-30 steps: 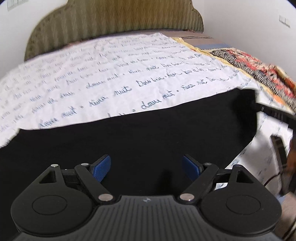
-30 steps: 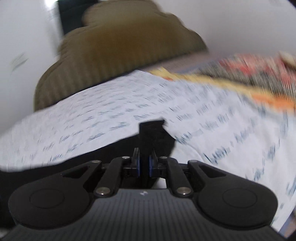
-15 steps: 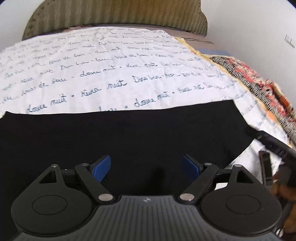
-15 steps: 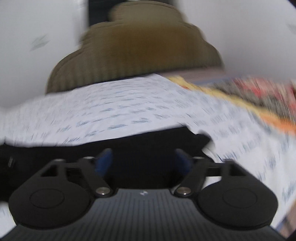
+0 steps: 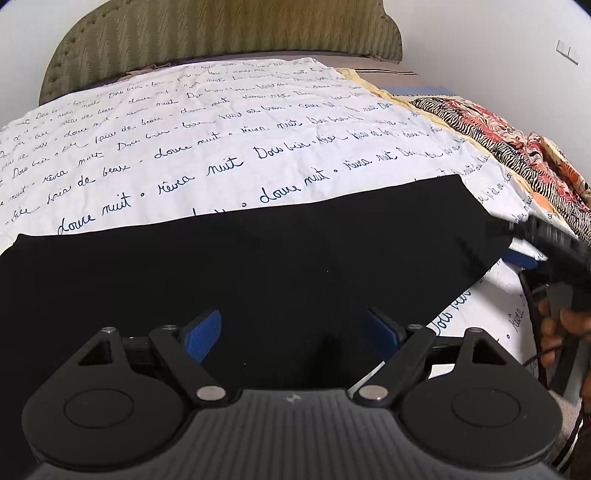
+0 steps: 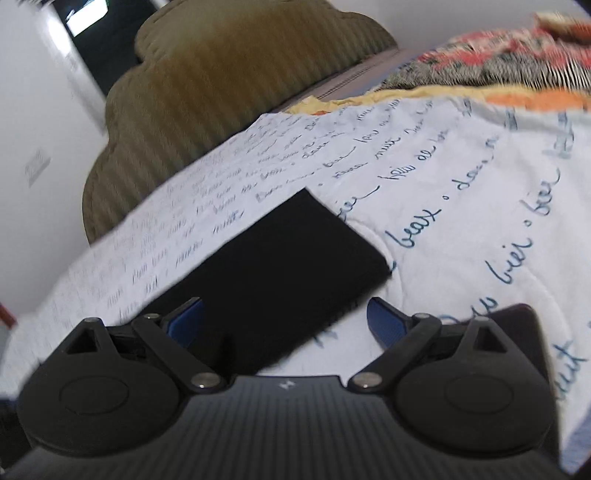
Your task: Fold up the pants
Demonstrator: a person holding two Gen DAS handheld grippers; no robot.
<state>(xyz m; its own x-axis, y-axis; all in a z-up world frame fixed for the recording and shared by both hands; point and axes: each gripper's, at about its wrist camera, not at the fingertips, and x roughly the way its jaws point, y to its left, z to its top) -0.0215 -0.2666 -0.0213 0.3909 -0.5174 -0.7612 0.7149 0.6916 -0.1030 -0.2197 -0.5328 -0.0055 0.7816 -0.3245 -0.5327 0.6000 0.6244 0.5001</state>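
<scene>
The black, smooth-knit pants (image 5: 258,266) lie flat as a wide dark band across the white bedcover printed with blue handwriting (image 5: 221,147), their far edge running from nine o'clock to about two o'clock in the left wrist view. In the right wrist view one squared end of the pants (image 6: 295,258) sits at centre, its corner pointing towards one o'clock.

The left gripper (image 5: 293,330) hangs over the cloth with its blue-padded jaws spread wide and nothing between them. The right gripper (image 6: 284,323) has just been opening; its jaws stand wide too, the near edge of the pants showing between them, with no pad pressing on it. From the left wrist view the right gripper (image 5: 546,251) appears at three o'clock by the garment's end, a hand (image 5: 561,328) behind it.

The band looks settled after a fold, so the step in hand is probably taking a fresh hold for the next one. Done well, each claw should bite every layer at a corner, not the top layer alone, and both should lift together so the edge stays straight. The bedcover is loose, so a deep pinch risks catching it.

Beyond the bedcover at twelve o'clock stands an olive, ribbed, scalloped headboard (image 5: 221,33) against white walls. A zebra-striped and red floral blanket (image 5: 498,133) lies bunched at two o'clock.
</scene>
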